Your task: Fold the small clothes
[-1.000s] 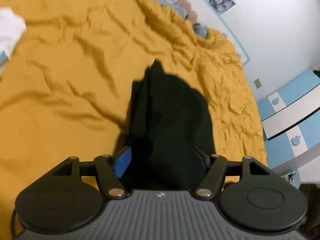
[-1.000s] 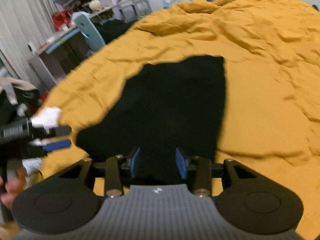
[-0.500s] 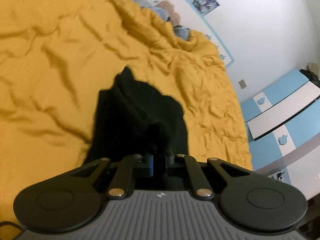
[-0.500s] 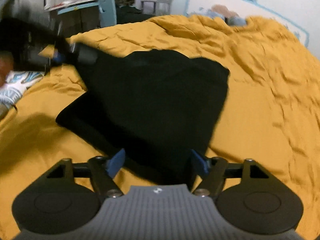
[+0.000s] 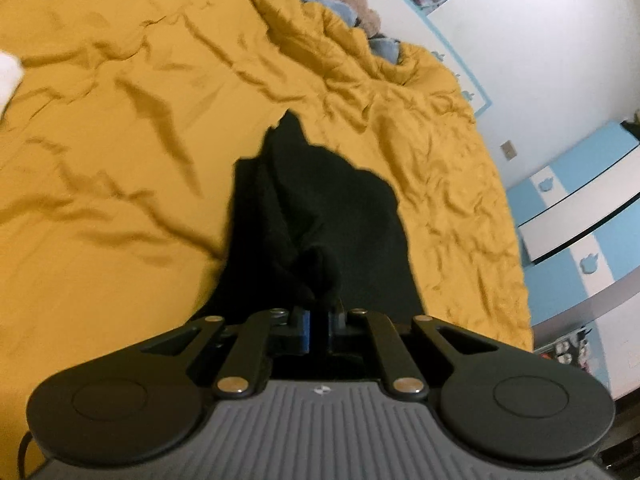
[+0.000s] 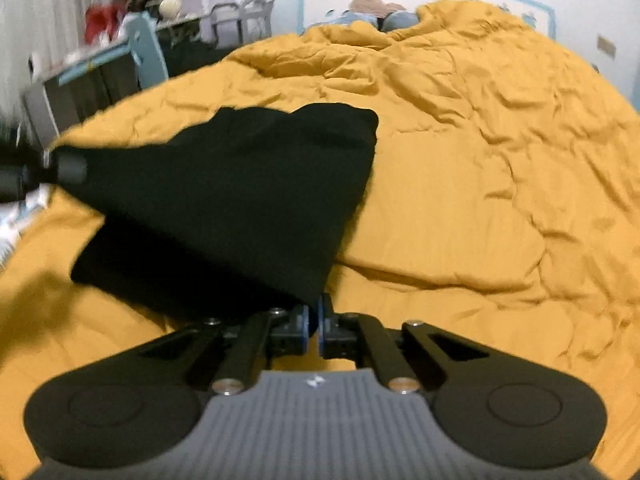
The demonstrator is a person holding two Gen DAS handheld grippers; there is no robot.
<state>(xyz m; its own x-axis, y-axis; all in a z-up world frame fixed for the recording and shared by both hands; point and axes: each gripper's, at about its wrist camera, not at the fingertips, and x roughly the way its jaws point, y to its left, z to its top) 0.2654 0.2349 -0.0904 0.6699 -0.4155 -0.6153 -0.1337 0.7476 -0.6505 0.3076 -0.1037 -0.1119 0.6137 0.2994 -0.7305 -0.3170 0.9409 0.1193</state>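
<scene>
At our left, the left gripper [image 5: 319,322] has its fingers clenched on a bunched edge of the black garment [image 5: 316,216]. Wrinkled yellow bedspread [image 5: 120,128] lies open all around. The right gripper [image 6: 315,317] has just been closing and now pinches the garment's near corner. We read no writing.

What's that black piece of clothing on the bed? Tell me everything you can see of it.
The black garment is plain, dark, soft-looking cloth; its exact type cannot be told. It lies partly on the mustard-yellow bedspread, with its near side lifted. The right gripper pinches one near corner, and the left gripper pinches a bunched fold at another edge, so the cloth stretches between them. The far edge rests on the bedspread. No print or label shows.
</scene>
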